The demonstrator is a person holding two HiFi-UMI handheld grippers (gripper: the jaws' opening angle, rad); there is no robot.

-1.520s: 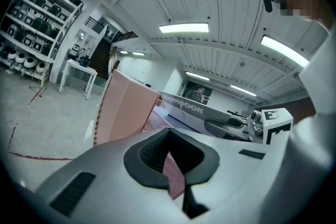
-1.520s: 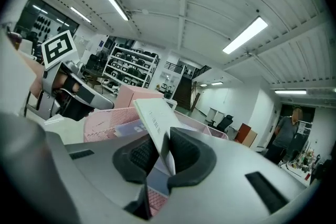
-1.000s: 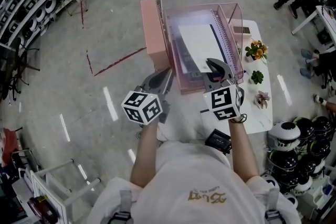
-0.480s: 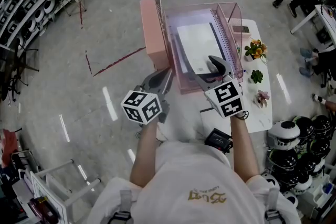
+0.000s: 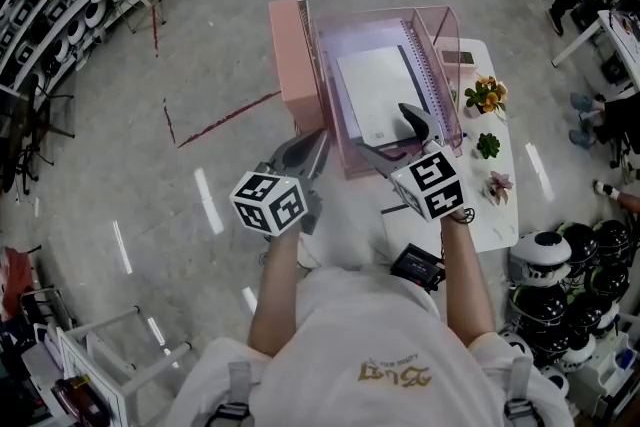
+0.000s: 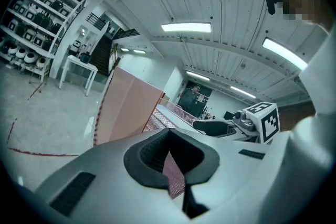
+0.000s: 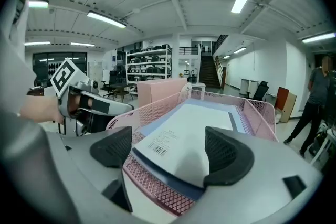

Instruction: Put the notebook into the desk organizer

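Right gripper view: my right claw (image 7: pixel 173 152) is opening, its pads clear of the notebook (image 7: pixel 194 139), whose near edge sits between them. The notebook lies flat in the organizer (image 7: pixel 156 186), with that edge resting over the organizer's front rim. I judge it light, thin and rather floppy, with a slick cover; the near edge or the stiffer spiral side is the place to grip. My left claw (image 6: pixel 169 157) pinches the organizer's mesh wall.
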